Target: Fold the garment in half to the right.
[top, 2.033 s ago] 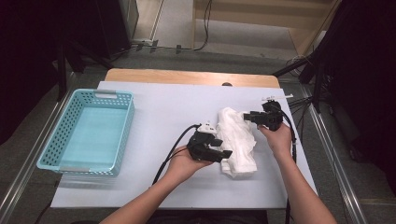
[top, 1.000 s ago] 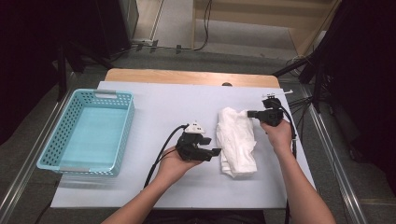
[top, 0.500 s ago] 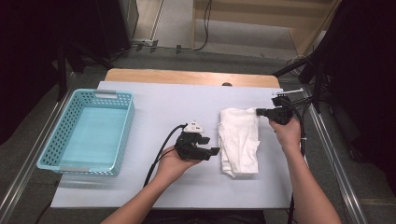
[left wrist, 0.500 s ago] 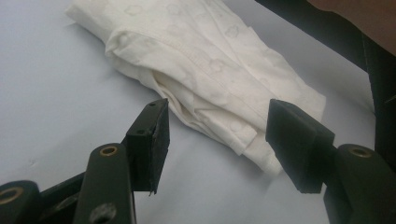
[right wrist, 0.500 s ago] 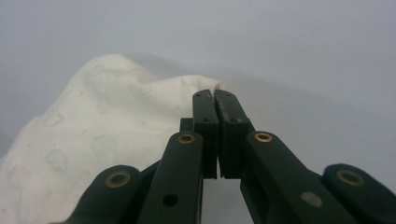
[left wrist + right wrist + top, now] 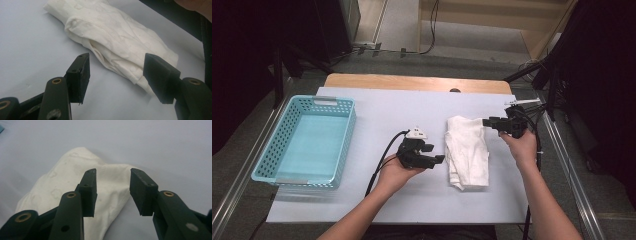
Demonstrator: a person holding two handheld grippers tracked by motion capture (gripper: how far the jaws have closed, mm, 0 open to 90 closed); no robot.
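A white folded cloth [image 6: 467, 152] lies flat on the pale table cover, right of centre. My left gripper [image 6: 439, 160] rests just left of the cloth, open, its jaws pointing at the cloth's long edge [image 6: 120, 37] with bare table between the pads. My right gripper [image 6: 486, 121] sits at the cloth's far right corner. Its jaws have just been opening and now stand apart above that corner [image 6: 110, 177] without pressing on it.
A turquoise plastic basket [image 6: 346, 145] with nothing in it stands at the table's left. The wooden table edge [image 6: 412, 82] runs along the back. Black cables trail from both grippers, and a metal rail [image 6: 562, 160] borders the right side.
The left gripper let go of the cloth and drew back to the left. The right gripper's jaws went from shut on the cloth's corner to open. The cloth now lies flatter.
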